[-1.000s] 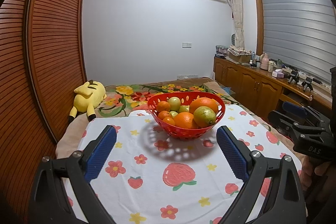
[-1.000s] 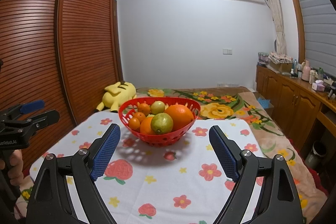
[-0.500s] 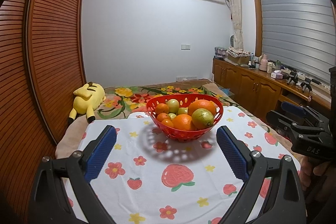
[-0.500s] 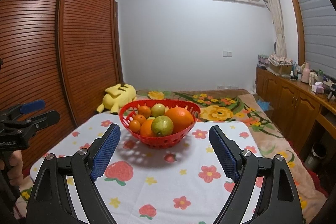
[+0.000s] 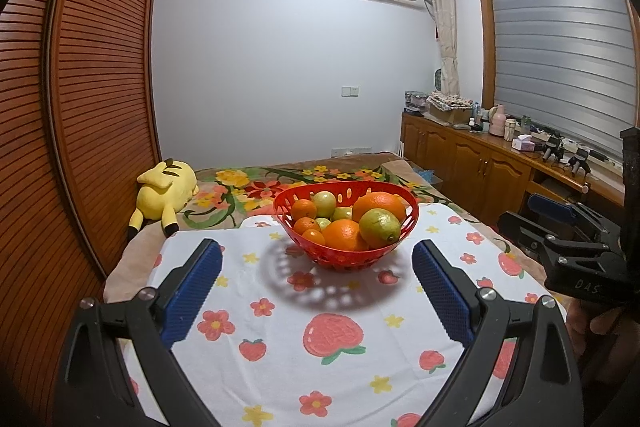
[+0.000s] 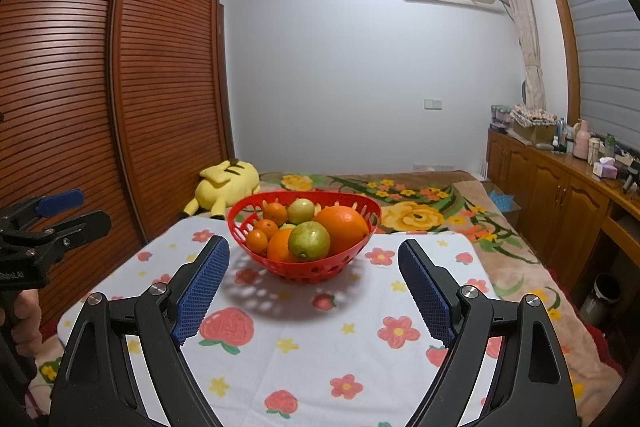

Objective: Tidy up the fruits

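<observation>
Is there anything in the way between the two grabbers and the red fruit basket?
Nothing visible. Only bare flowered tablecloth lies between the open left gripper and the red basket, and the same for the open right gripper.

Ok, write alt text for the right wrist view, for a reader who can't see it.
A red basket piled with oranges and green fruit sits on a white flower-print cloth, framed by the open right gripper, which holds nothing. A yellow plush toy lies behind, by a slatted wooden wardrobe; the left gripper shows at the left edge.
</observation>
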